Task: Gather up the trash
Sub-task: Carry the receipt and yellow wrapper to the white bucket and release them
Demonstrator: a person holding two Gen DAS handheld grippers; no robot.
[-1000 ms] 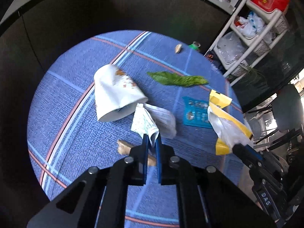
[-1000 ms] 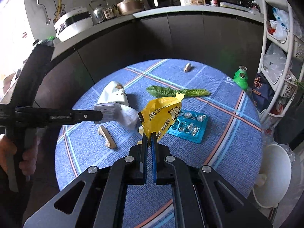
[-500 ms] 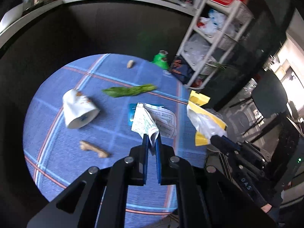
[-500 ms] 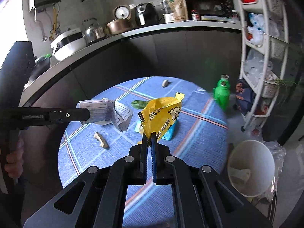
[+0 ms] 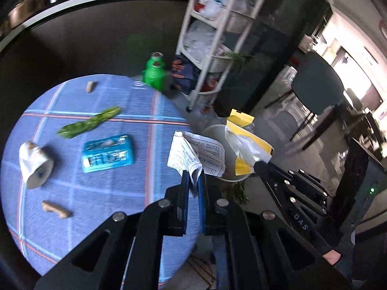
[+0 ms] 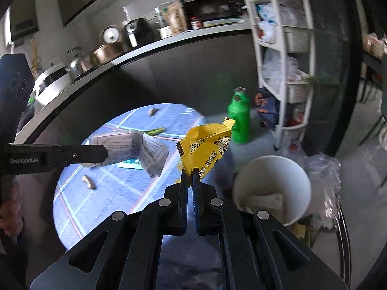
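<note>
Two claws are carrying trash off the tabletop (image 5: pixel 101 193): the left claw (image 5: pixel 192 183) is pinching a printed leaflet (image 5: pixel 200 153), the right claw (image 6: pixel 191 172) a yellow wrapper (image 6: pixel 205 146), both needing release over the white bin (image 6: pixel 271 169).

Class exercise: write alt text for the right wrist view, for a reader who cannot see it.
The right gripper pinches a yellow snack wrapper beside a white bin on the floor. To its left, the left gripper holds a folded printed paper over a round blue table.
</note>
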